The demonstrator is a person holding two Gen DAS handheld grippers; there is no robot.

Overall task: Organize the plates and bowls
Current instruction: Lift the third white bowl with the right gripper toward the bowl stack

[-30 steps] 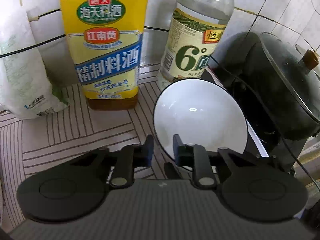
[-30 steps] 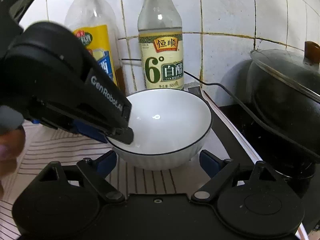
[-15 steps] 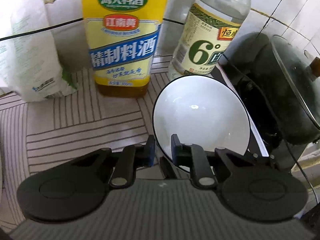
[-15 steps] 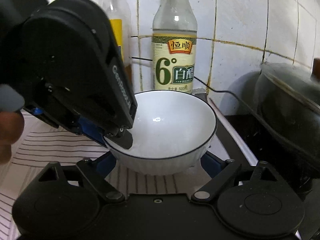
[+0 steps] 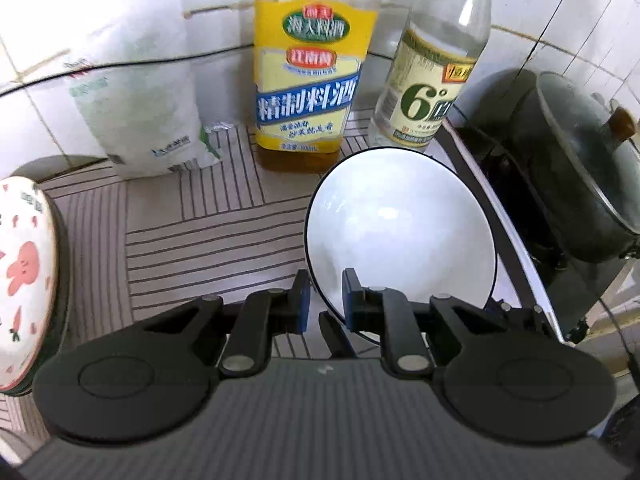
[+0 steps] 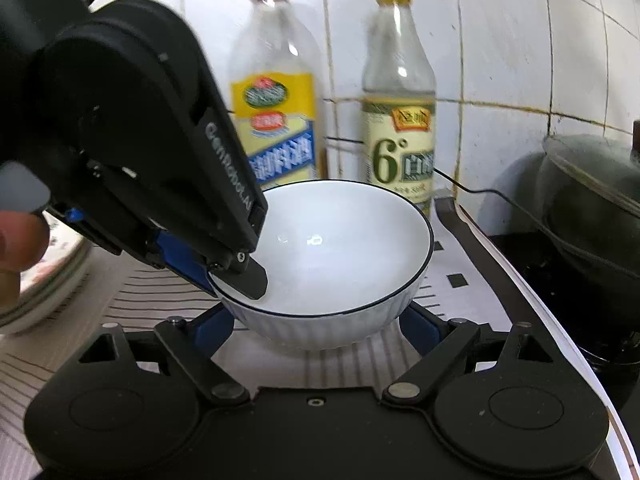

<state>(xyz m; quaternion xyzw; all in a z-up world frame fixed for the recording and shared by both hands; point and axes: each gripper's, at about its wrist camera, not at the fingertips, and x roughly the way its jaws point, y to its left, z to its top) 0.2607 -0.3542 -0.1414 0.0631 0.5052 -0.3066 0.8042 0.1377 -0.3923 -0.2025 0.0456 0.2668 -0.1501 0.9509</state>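
A white bowl (image 5: 400,236) with a thin dark rim is held by its near-left rim in my left gripper (image 5: 325,296), which is shut on it. In the right wrist view the same bowl (image 6: 340,248) hangs above the striped counter, with the left gripper's fingers (image 6: 248,276) pinching its left rim. My right gripper (image 6: 320,320) is open, its blue pads on either side below the bowl, not touching it. A patterned plate (image 5: 24,276) with pink figures lies at the far left.
A yellow-labelled cooking wine bottle (image 5: 312,92) and a vinegar bottle (image 5: 428,96) stand against the tiled wall. A white bag (image 5: 136,92) stands to their left. A dark pot with a glass lid (image 5: 576,168) sits on a stove at the right.
The left gripper has lifted the bowl and drawn it back and left from the bottles. The patterned plate has come into view at the left.
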